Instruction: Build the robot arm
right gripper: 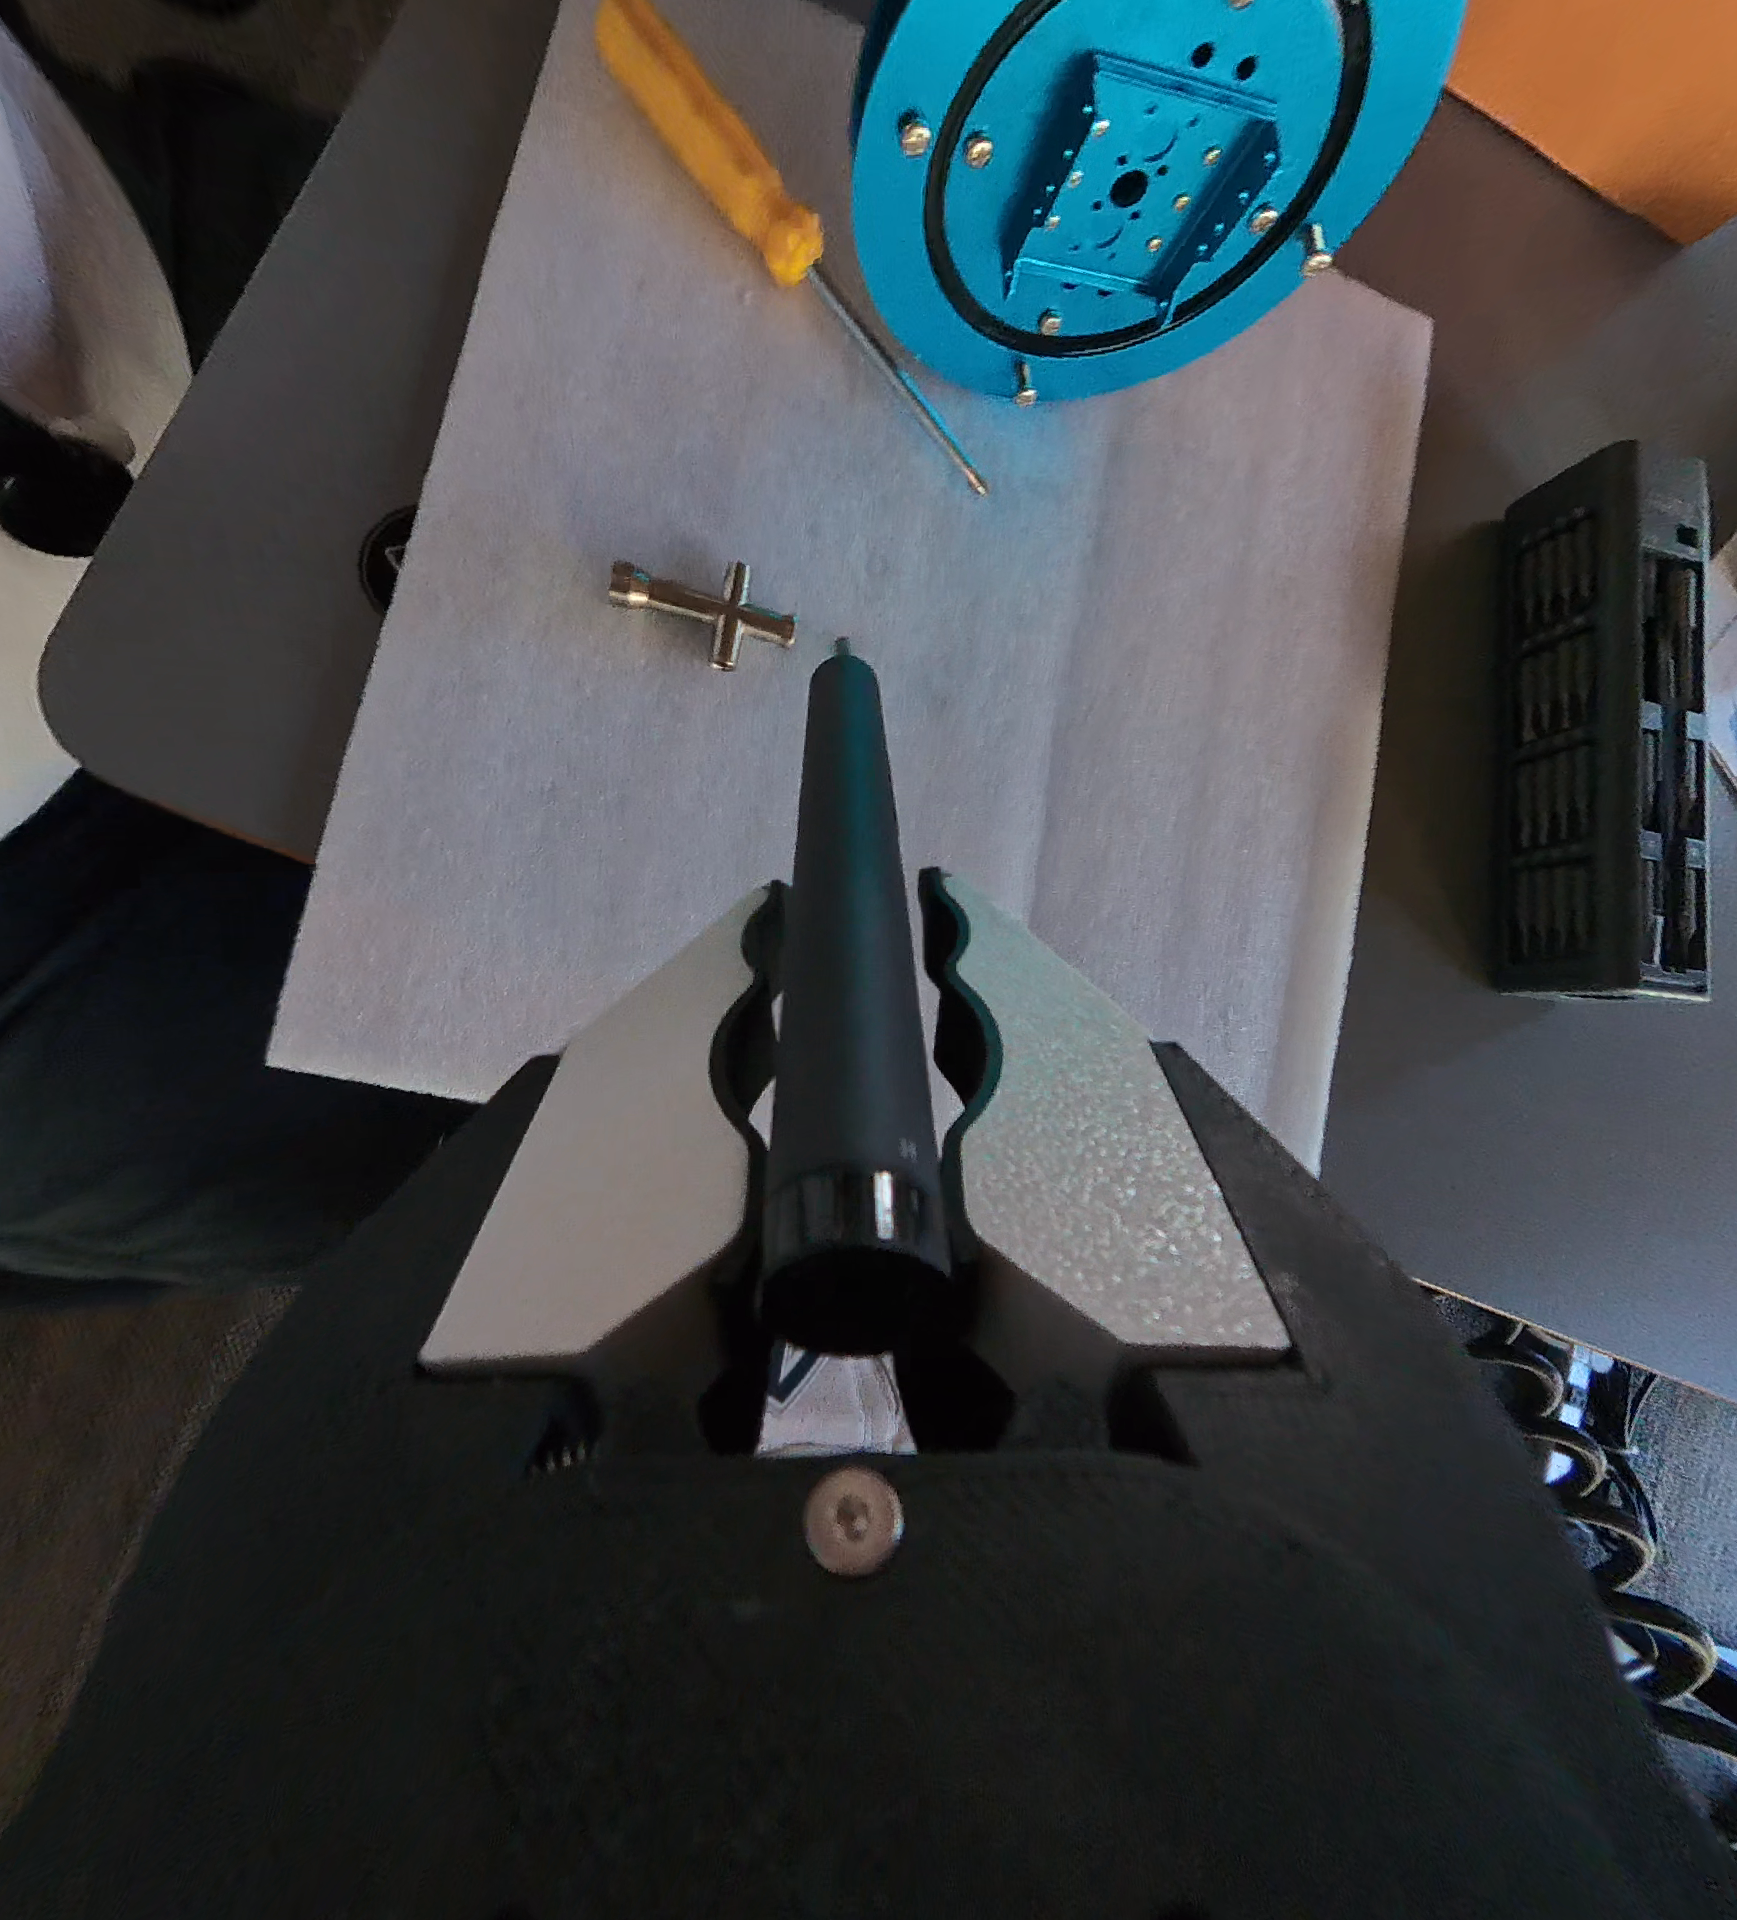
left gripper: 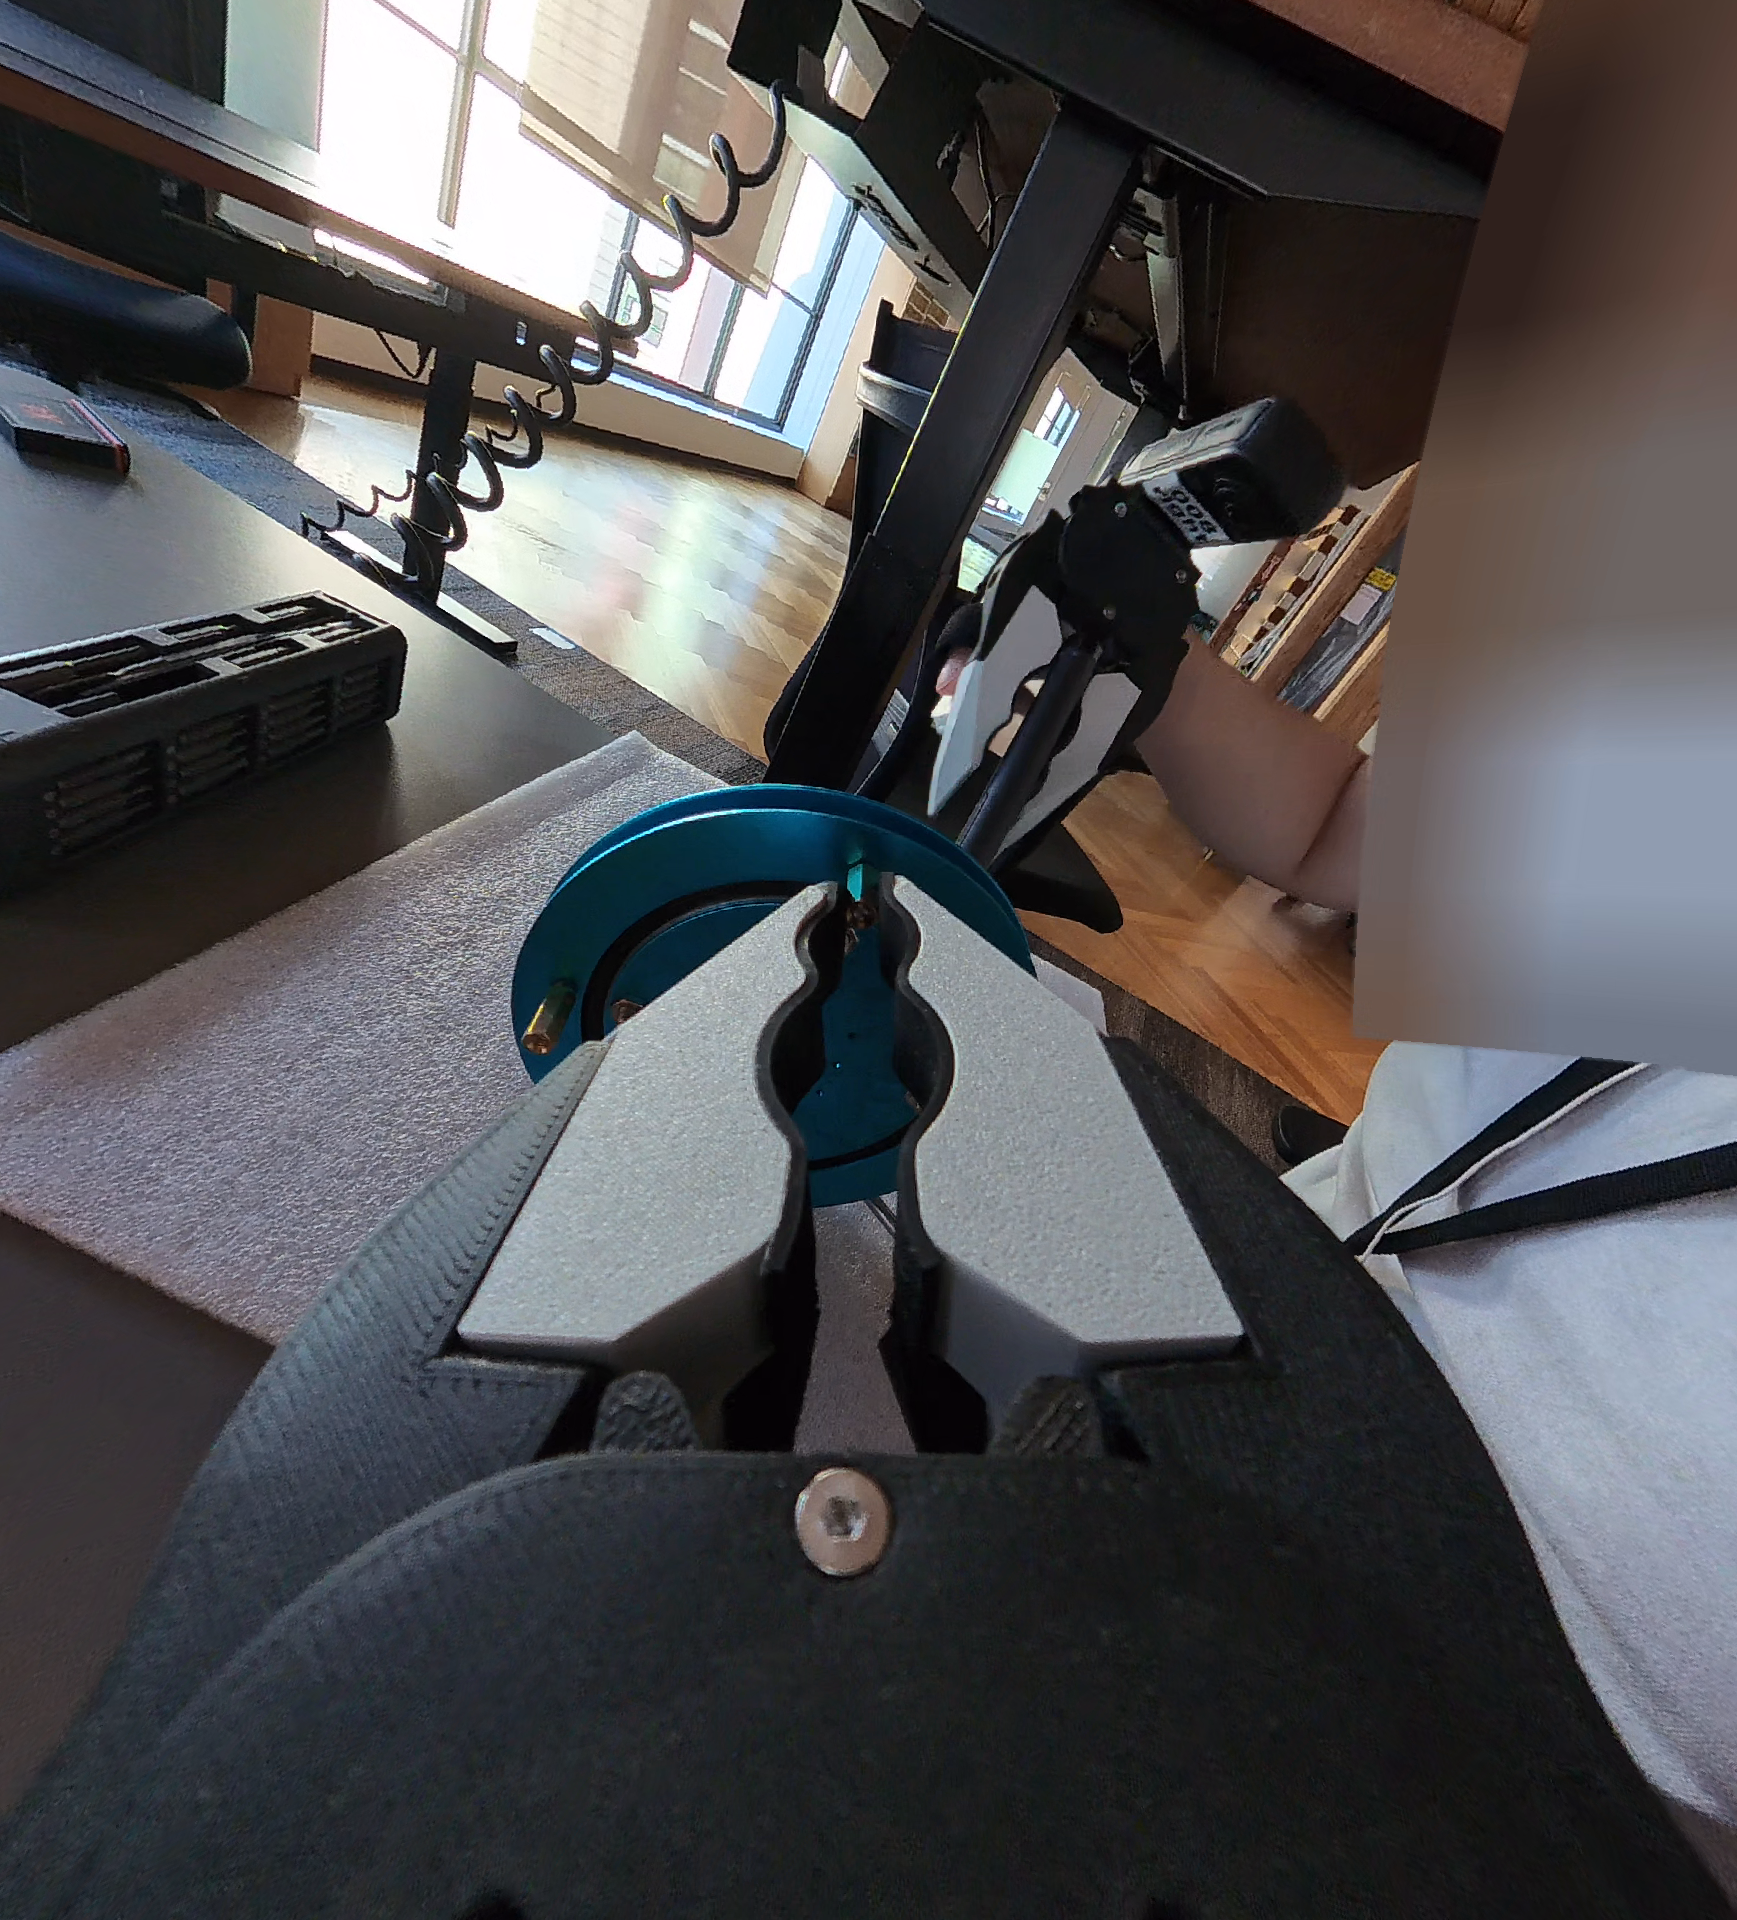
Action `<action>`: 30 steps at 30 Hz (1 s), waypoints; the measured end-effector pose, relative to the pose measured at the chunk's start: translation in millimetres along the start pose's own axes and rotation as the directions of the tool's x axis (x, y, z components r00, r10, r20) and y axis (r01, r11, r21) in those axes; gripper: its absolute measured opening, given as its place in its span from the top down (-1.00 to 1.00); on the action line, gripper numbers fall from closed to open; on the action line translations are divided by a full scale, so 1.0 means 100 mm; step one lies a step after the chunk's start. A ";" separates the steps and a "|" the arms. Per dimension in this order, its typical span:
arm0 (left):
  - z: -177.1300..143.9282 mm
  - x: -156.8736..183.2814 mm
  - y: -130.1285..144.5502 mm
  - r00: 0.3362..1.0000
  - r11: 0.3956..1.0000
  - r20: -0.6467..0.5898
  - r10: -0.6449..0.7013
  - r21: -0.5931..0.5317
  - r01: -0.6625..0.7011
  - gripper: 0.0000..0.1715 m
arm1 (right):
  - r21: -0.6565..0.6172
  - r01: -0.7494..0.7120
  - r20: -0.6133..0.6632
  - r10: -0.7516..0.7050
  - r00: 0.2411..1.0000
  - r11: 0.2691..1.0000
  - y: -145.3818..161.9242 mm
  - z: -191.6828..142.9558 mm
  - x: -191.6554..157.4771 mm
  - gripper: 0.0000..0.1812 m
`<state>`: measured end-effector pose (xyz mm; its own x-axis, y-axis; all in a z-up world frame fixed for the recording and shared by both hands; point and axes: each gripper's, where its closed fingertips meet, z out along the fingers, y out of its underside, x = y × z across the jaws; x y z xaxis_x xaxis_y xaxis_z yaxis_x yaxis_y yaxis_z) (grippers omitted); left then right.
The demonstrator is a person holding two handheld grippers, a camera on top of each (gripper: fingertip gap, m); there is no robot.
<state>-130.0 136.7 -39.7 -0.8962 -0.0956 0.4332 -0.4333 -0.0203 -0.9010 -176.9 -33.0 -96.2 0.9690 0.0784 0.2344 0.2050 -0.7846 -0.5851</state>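
While your left gripper [left gripper: 856,914] pinches a small standoff on the tilted blue disc assembly [left gripper: 635,883], jaws nearly pressed together, the disc stands propped on edge over the white foam mat [left gripper: 272,997], probably to expose its face. Your right gripper [right gripper: 848,914] clamps a black precision screwdriver [right gripper: 843,935], tip pointing down at the mat. Nearby: a cross-shaped metal wrench [right gripper: 713,613], a yellow-handled screwdriver [right gripper: 708,145], and a black bit case [right gripper: 1602,727] at far right.

A dark grey table [right gripper: 1529,1195] carries a white foam sheet [right gripper: 1103,727] and a black plastic bit case [right gripper: 1602,727]. On the sheet lie a blue metal disc [right gripper: 905,260], a yellow-handled screwdriver [right gripper: 708,135] and a silver cross-shaped wrench [right gripper: 713,613].
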 end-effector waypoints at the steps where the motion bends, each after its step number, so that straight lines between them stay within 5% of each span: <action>1: 0.00 0.00 0.00 1.000 1.000 0.001 0.001 0.000 -0.001 0.95 | -0.008 0.003 0.005 -0.003 1.000 1.000 -0.01 0.00 -0.01 0.72; 7: 0.00 0.01 0.00 1.000 1.000 0.001 0.007 -0.004 -0.007 0.95 | -0.005 0.025 -0.029 -0.025 0.999 1.000 -0.04 0.00 0.01 0.72; 13: 0.00 0.01 0.00 1.000 1.000 0.007 0.012 -0.003 -0.012 0.95 | 0.157 -0.452 0.102 0.441 0.892 0.878 -0.15 0.03 0.11 0.73; 21: 0.00 0.01 0.00 1.000 1.000 0.007 0.014 -0.004 -0.014 0.95 | 0.123 -0.490 0.099 0.481 0.871 0.863 -0.11 0.03 0.12 0.73; 24: 0.00 0.00 0.00 1.000 1.000 0.007 0.013 -0.004 -0.013 0.95 | 0.164 -0.675 0.162 0.655 0.738 0.720 -0.15 0.05 0.22 0.74; 27: 0.00 0.01 0.00 1.000 1.000 0.006 0.015 -0.005 -0.015 0.95 | 0.208 -0.892 0.297 0.843 0.449 0.402 -0.19 0.07 0.40 0.80; 28: 0.00 0.01 0.00 1.000 1.000 0.006 0.016 -0.006 -0.016 0.95 | 0.235 -0.911 0.354 0.843 0.405 0.339 -0.23 0.07 0.43 0.78; 30: 0.00 0.01 0.00 1.000 1.000 0.007 0.018 -0.006 -0.018 0.95 | 0.278 -0.900 0.362 0.831 0.423 0.337 -0.19 0.09 0.49 0.82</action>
<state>-130.9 136.3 -39.4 -0.9032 -0.1034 0.4167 -0.4177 -0.0123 -0.9085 -132.4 -8.2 -80.9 0.6300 -0.3963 -0.6678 -0.7643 -0.1641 -0.6236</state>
